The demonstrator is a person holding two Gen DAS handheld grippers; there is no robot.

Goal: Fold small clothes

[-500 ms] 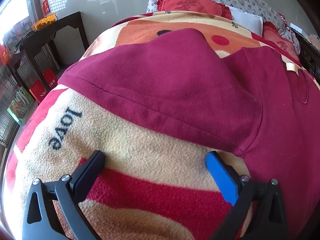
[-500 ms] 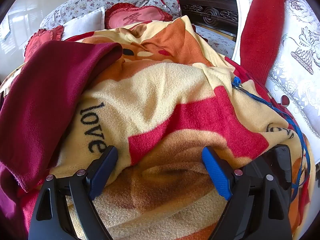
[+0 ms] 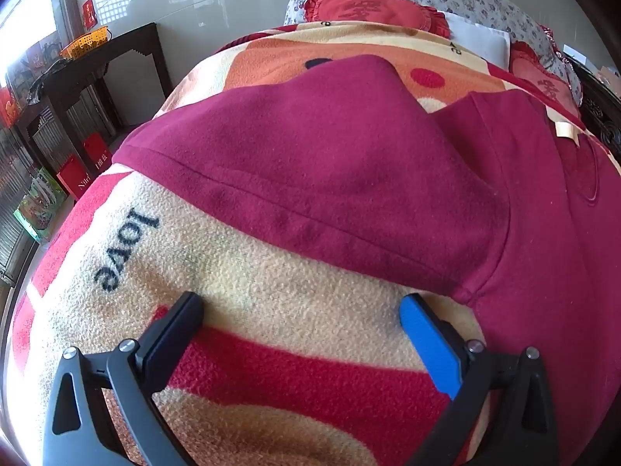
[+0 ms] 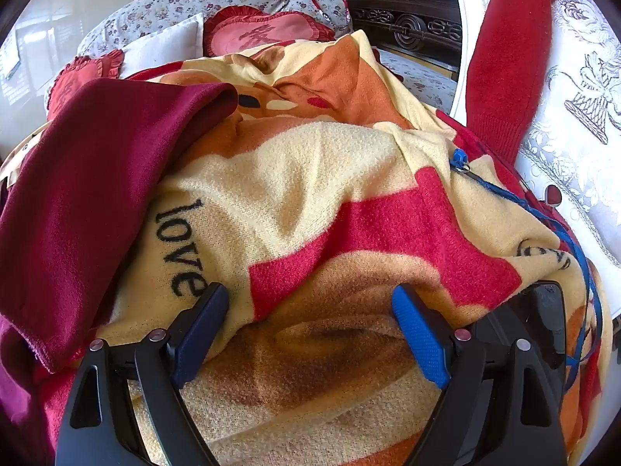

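A maroon fleece garment [image 3: 330,163] lies spread on a yellow, red and orange "love" blanket [image 3: 271,291]; one sleeve runs across the middle of the left wrist view and its body fills the right side. My left gripper [image 3: 300,306] is open and empty, just short of the sleeve's hem. In the right wrist view the same garment [image 4: 89,178] lies at the left, over the blanket [image 4: 310,202]. My right gripper [image 4: 310,303] is open and empty above the blanket, to the right of the garment.
Red heart cushions [image 3: 361,6] and a floral pillow [image 4: 163,11] lie at the bed's head. A dark wooden side table [image 3: 89,62] stands left of the bed. A red sweater [image 4: 508,50] hangs on a white lace-covered chair [image 4: 574,77] at the right. A blue cord [image 4: 543,217] lies on the blanket.
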